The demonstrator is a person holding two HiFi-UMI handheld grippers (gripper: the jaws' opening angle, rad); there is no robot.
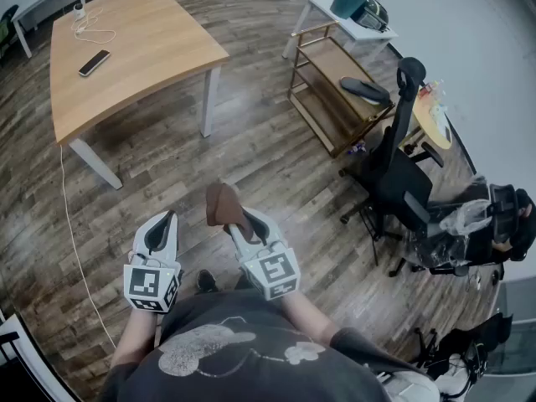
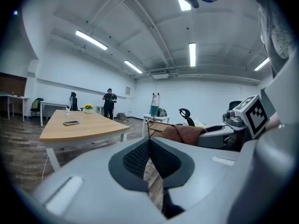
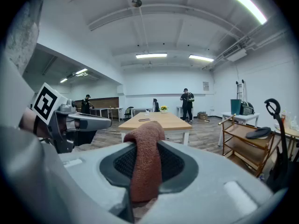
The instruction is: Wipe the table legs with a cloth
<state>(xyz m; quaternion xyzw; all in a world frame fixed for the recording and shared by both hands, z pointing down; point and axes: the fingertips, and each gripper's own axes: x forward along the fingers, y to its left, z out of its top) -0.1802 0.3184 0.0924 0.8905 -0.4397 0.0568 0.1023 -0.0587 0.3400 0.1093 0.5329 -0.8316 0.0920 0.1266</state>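
Right gripper (image 1: 238, 223) pinches the brown cloth (image 1: 223, 203); left gripper (image 1: 166, 219) is closed and empty. Both hang over the plank floor (image 1: 251, 145), wooden table (image 1: 134, 48) far left.

Rough knitted cloth (image 3: 145, 157), smooth matt wooden table (image 1: 142, 53), grainy wood-plank floor (image 1: 251, 153)

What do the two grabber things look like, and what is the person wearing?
The left gripper and right gripper are pale grey, with rounded shells and dark meshy pads inside. Each has a cube with black-and-white square markers at the back. The person wears a dark grey T-shirt with a pale print.
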